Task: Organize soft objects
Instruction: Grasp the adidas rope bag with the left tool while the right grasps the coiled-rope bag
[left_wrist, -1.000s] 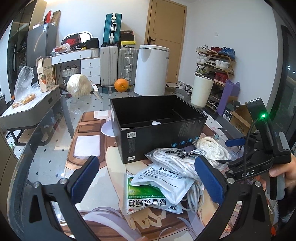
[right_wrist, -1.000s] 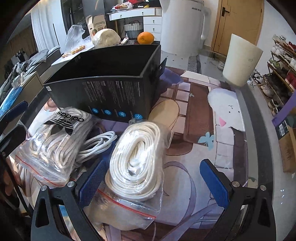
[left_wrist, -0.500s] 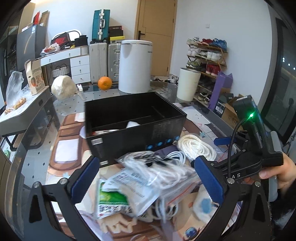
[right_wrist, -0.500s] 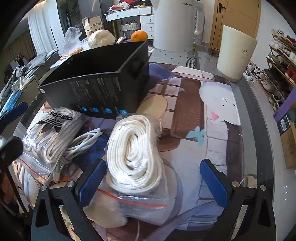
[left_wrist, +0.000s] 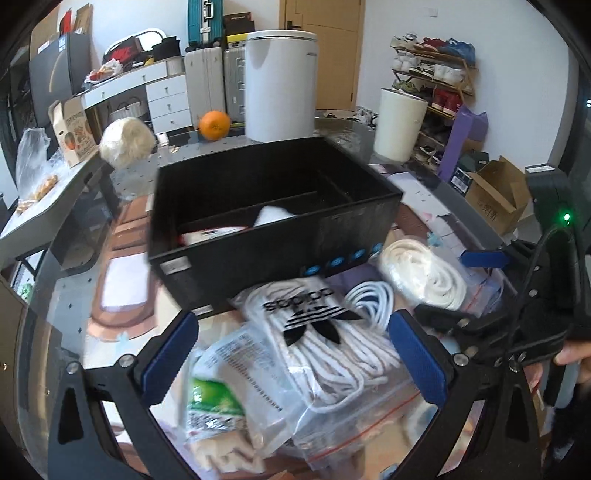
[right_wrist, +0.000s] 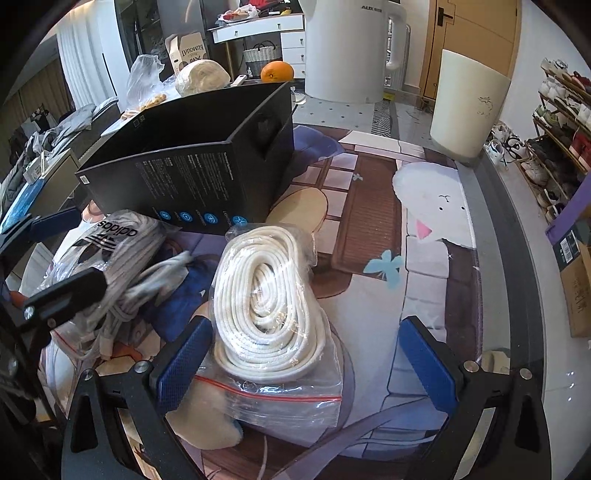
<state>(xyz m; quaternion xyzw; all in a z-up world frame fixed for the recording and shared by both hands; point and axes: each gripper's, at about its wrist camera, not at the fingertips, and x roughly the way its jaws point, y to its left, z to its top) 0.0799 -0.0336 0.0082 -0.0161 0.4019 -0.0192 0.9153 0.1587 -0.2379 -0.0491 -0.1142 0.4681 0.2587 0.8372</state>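
Observation:
A black open box (left_wrist: 273, 225) (right_wrist: 192, 173) stands on the table, with white items low in its front compartment. In front of it lie a clear adidas bag of white cord (left_wrist: 325, 332) (right_wrist: 110, 243), a green-and-white pouch (left_wrist: 229, 387), a loose white cable (left_wrist: 369, 299) and a zip bag with a coiled cream rope (right_wrist: 266, 299) (left_wrist: 424, 269). My left gripper (left_wrist: 295, 354) is open, low over the adidas bag and the pouch. My right gripper (right_wrist: 306, 358) is open with the rope bag's near end between its fingers; no contact shows.
An orange (left_wrist: 214, 124) and a pale round bundle (left_wrist: 127, 142) sit on the far table edge. A white bin (right_wrist: 469, 110), a tall white appliance (left_wrist: 280, 85), a shoe rack (left_wrist: 432, 74) and cardboard boxes (left_wrist: 495, 195) stand on the floor to the right.
My left gripper has moved forward and to the right, down over the adidas bag. My right gripper has edged closer to the rope bag. Both stay open.

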